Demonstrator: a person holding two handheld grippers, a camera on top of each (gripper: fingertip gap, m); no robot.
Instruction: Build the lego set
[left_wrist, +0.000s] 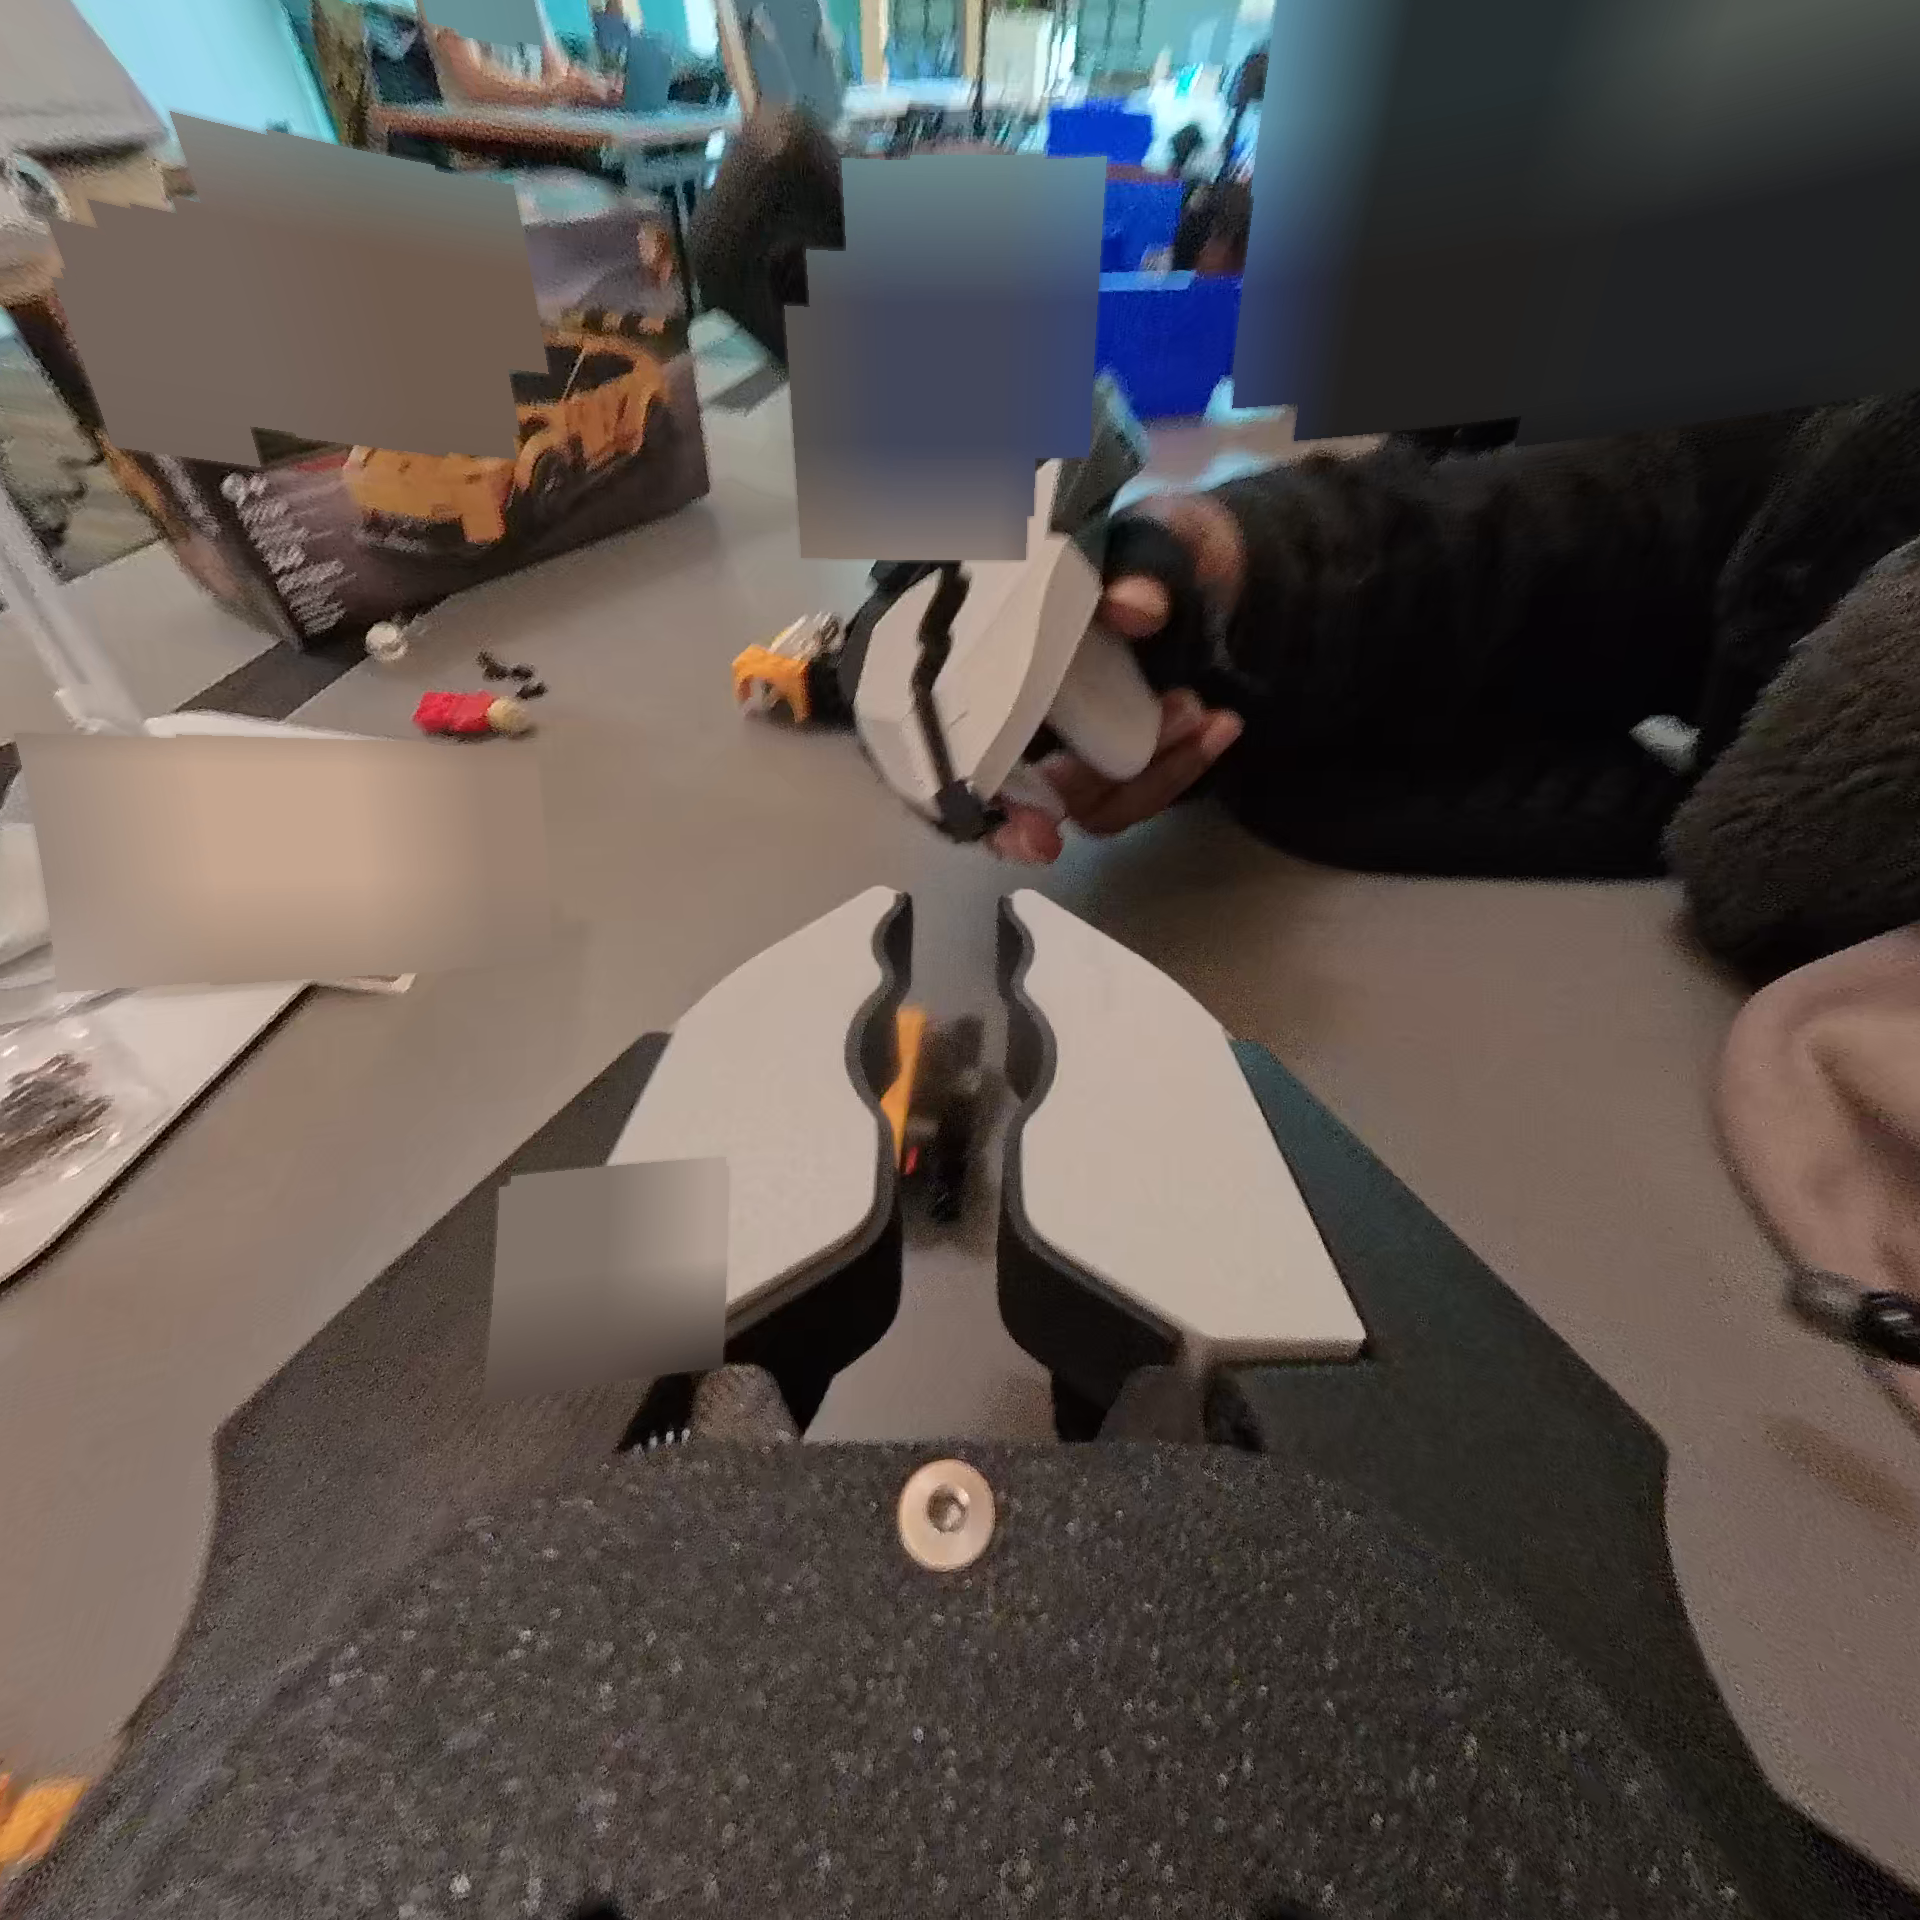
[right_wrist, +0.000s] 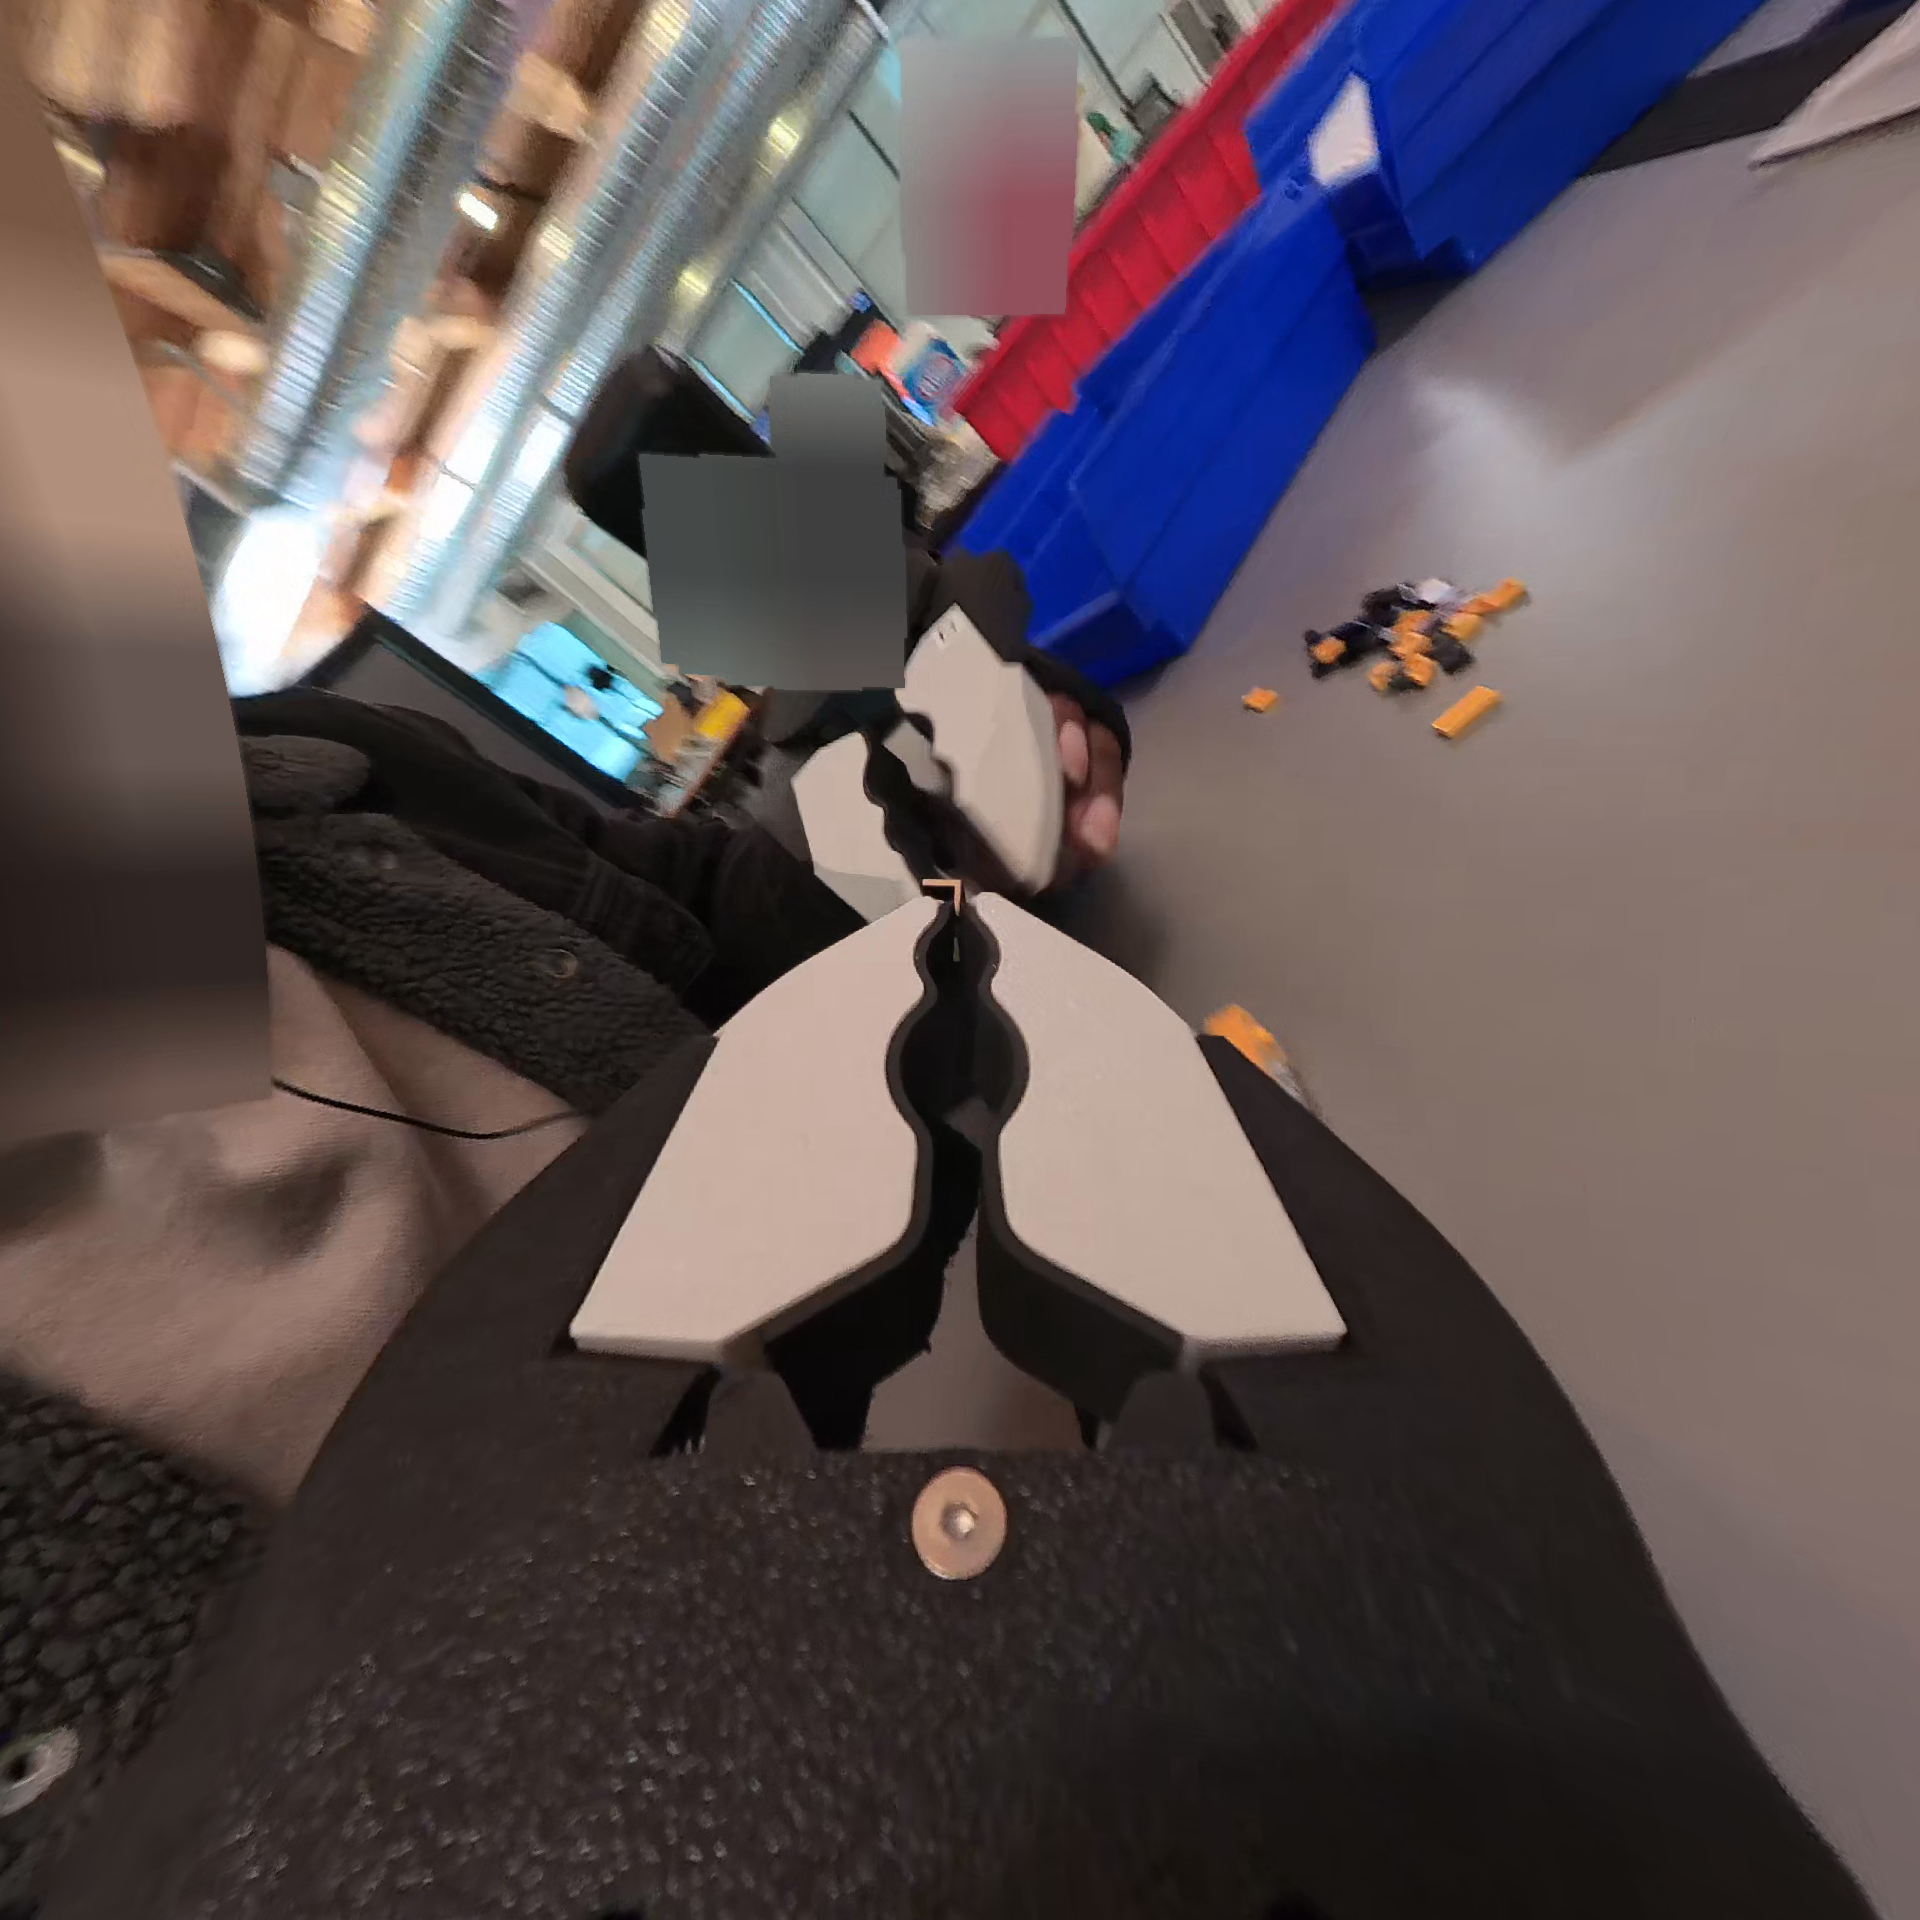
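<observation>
My left gripper (left_wrist: 954, 906) is shut on a small orange and black lego assembly (left_wrist: 928, 1096), held deep between its fingers above the grey table (left_wrist: 1351, 1039). My right gripper (right_wrist: 953, 906) is shut, pinching a tiny orange-edged piece (right_wrist: 943, 886) at its tips. The right gripper also shows in the left wrist view (left_wrist: 966, 821), held in a gloved hand just beyond my left fingertips and pointing down at them. The left gripper shows in the right wrist view (right_wrist: 914, 862), close in front of the right tips. An orange and black part-built car section (left_wrist: 779, 675) lies on the table behind.
A set box with a yellow car picture (left_wrist: 582, 436) stands at the back left. A red minifigure (left_wrist: 468, 715) and small black parts (left_wrist: 511, 673) lie before it. A bag of parts (left_wrist: 62, 1112) lies left. Loose orange and black bricks (right_wrist: 1413, 634) and blue bins (right_wrist: 1195, 447) are right. Less than 4 cm separates the two grippers' tips.
</observation>
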